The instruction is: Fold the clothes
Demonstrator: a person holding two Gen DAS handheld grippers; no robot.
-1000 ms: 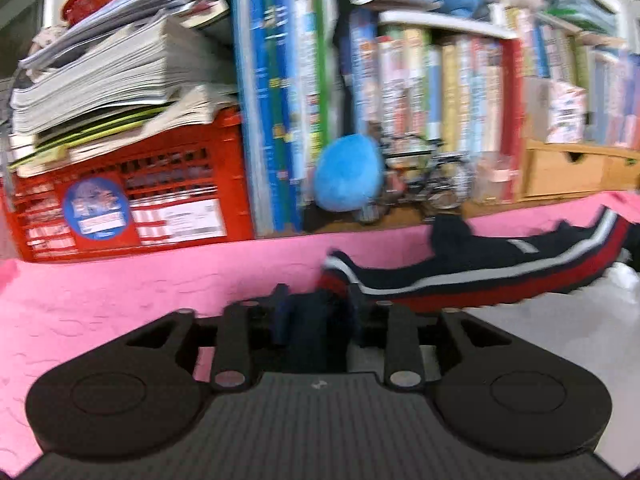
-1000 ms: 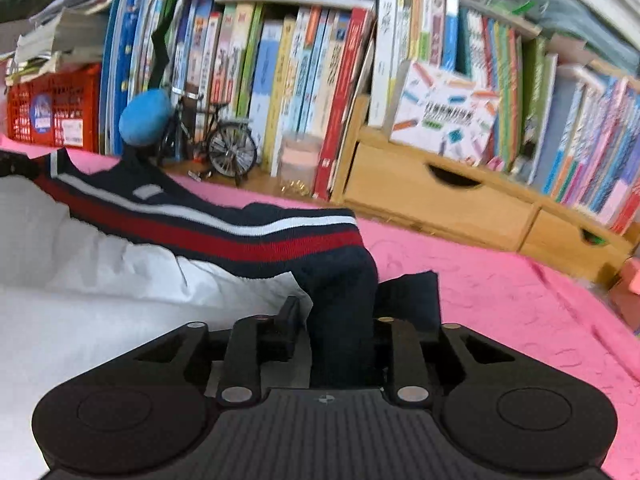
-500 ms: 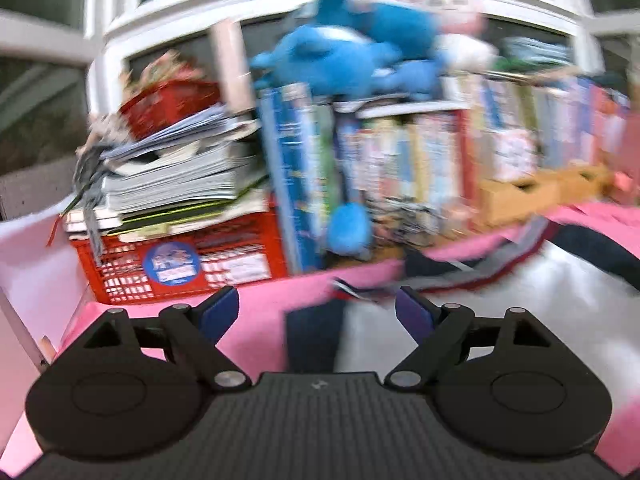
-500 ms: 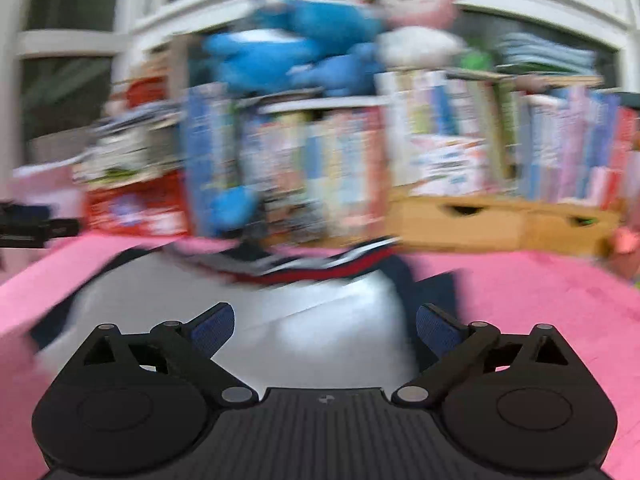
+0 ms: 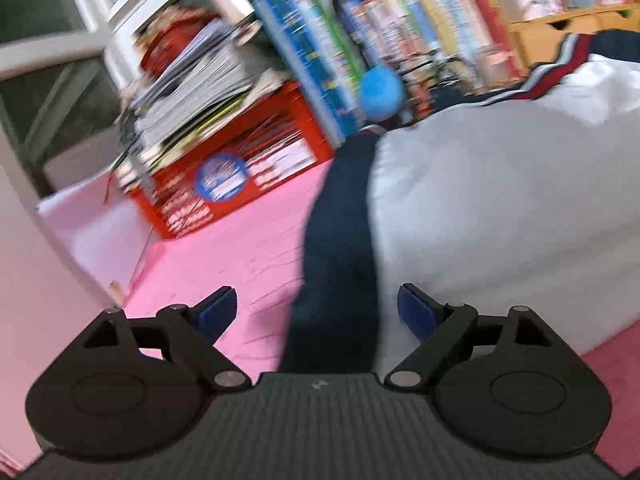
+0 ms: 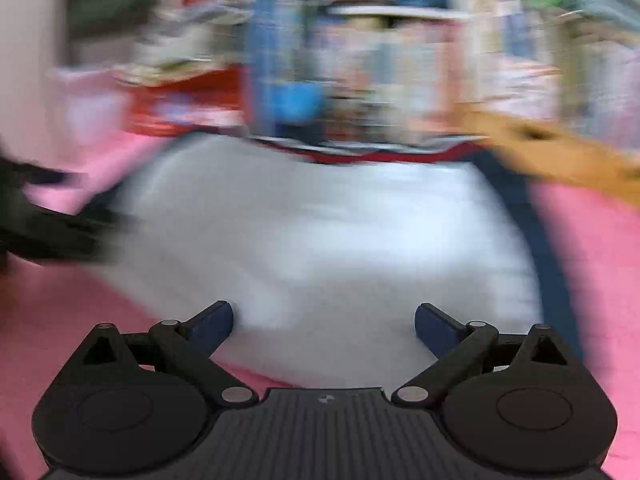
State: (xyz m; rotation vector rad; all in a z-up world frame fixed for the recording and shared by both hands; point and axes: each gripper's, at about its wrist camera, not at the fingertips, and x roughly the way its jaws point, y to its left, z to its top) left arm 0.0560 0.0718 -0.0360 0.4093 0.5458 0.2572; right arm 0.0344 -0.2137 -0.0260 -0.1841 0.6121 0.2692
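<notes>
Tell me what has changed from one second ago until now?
Both tongs, left and right, let go of the navy edge they pinched; their jaws have just been opening and hold nothing. Both pulled back from the bookshelf. The white garment stays on the pink mat.

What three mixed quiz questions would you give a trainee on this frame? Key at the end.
1. True or false: the left gripper is clamped on cloth.
2. What colour is the mat under the white garment?
3. The navy sleeve lies: A) across the garment's middle, B) along its side, C) inside the red crate.

Key: 1 false, jaws open, just released; the right gripper too. 2 pink. 3 B.
</notes>
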